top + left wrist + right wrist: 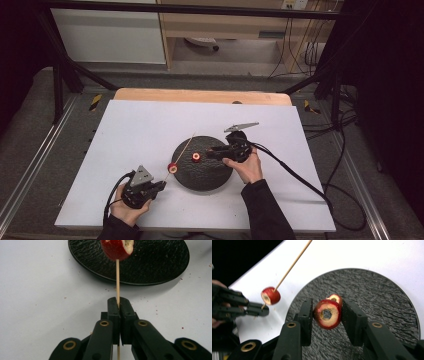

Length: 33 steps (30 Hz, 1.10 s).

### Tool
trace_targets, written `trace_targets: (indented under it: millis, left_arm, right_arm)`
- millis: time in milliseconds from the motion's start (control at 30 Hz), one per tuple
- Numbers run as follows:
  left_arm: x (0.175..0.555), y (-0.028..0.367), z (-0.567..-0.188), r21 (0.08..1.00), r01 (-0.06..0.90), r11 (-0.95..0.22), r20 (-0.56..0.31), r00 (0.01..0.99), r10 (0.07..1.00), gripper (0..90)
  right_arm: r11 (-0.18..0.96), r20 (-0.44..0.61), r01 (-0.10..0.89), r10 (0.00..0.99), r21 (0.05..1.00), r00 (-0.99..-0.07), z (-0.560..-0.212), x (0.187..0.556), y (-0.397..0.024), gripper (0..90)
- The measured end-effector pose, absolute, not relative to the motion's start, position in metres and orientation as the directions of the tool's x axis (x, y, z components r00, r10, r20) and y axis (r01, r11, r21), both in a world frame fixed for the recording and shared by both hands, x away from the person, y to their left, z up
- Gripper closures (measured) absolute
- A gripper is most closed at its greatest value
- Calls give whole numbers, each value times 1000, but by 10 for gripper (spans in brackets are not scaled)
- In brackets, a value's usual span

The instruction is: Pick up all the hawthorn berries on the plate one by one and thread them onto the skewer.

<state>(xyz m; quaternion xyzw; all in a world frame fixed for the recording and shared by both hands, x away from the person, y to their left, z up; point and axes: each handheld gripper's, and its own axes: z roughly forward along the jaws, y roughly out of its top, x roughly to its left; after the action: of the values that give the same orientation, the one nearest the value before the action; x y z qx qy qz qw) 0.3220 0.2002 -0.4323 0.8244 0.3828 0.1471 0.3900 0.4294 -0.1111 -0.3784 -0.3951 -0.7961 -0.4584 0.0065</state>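
My left gripper [118,302] is shut on the lower end of a thin wooden skewer [117,280]. A red cored fruit [117,248] is threaded on the skewer, up over the near rim of the black round plate [155,262]. From above, that gripper [161,185] sits at the plate's [202,175] front left, and the skewer [186,145] slants up and away with its fruit [172,168]. My right gripper [325,308] is shut on a second red cored fruit [327,315], hole facing the camera, above the plate [382,297]. From above, this gripper [209,154] holds its fruit [196,157] over the plate's middle.
The plate rests on a white sheet [135,130] covering a wooden table [200,95]. Small red crumbs [156,311] dot the sheet near the plate. Black cables [295,175] trail from the right gripper across the sheet's right side.
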Motion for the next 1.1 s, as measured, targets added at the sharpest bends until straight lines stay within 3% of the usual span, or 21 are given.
trace_targets:
  millis: [533, 1100]
  left_arm:
    - [317, 192, -432, 769, 509, -386, -63, 662, 747, 883]
    - [309, 177, -432, 782, 515, -350, -98, 657, 748, 883]
  right_arm:
    - [-166, 537, 562, 596, 810, -598, -385, 417, -128, 628]
    - [-387, 599, 459, 566, 800, -567, -381, 423, -125, 630]
